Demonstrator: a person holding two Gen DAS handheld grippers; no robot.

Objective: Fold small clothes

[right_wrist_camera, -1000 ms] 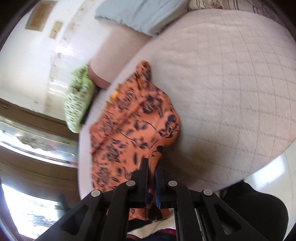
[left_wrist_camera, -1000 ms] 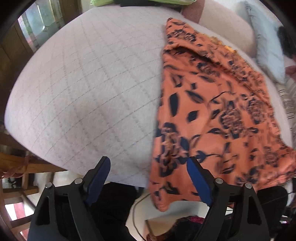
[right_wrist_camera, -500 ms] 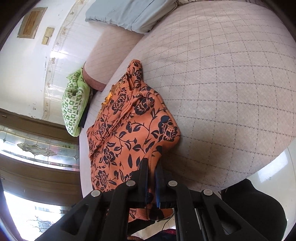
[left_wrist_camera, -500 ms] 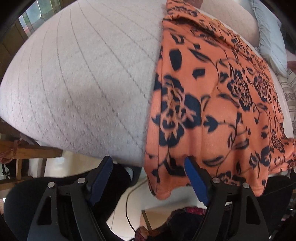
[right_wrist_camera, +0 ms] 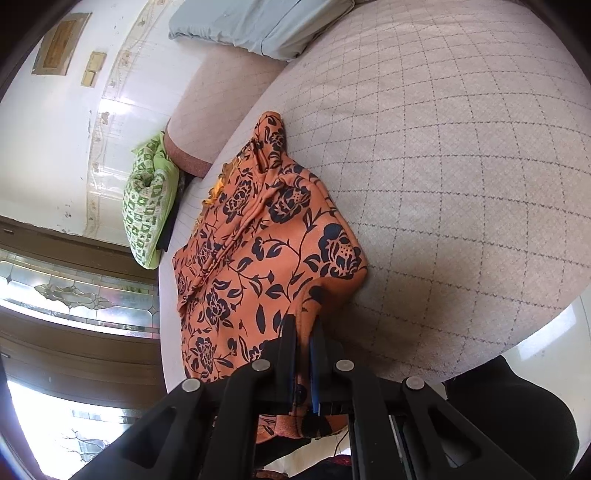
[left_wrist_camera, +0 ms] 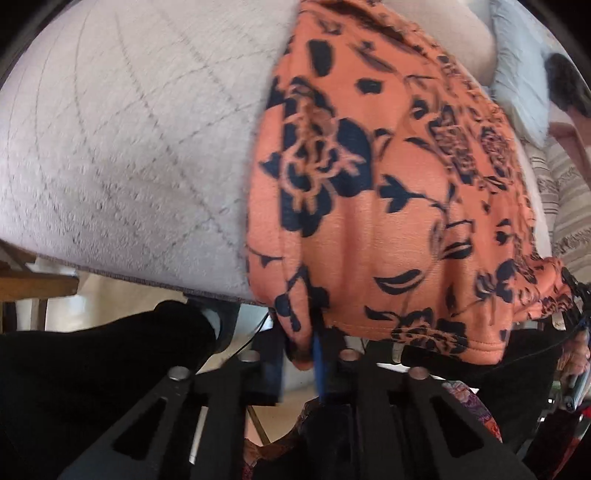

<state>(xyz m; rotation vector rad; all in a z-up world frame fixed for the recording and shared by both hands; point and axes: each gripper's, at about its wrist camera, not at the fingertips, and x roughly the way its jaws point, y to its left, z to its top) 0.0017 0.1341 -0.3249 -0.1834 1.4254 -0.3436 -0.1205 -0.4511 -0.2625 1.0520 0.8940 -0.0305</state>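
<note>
Both grippers are down at the near edge of the bed, and each has a bite of the orange floral garment. The left gripper has its jaws pinched together on the garment's near left corner, cloth bunching up between the blue pads. The right gripper is clamped tight on the hem at the other near corner, with a fold of orange fabric squeezed in the narrow slot between its fingers.

The garment lies spread on the bed's quilted cover — a pale grey-beige surface crossed by a thin diamond grid — with its near hem hanging just over the mattress edge. From the right wrist view it runs away toward the far side, rumpled along one edge.

Around the room: a green patterned cushion sits at the far edge of the bed, a pale blue pillow lies further along, and a white wall rises behind them. Dark wood framing with patterned glass fills the left side of the right wrist view — bright daylight below it.
</note>
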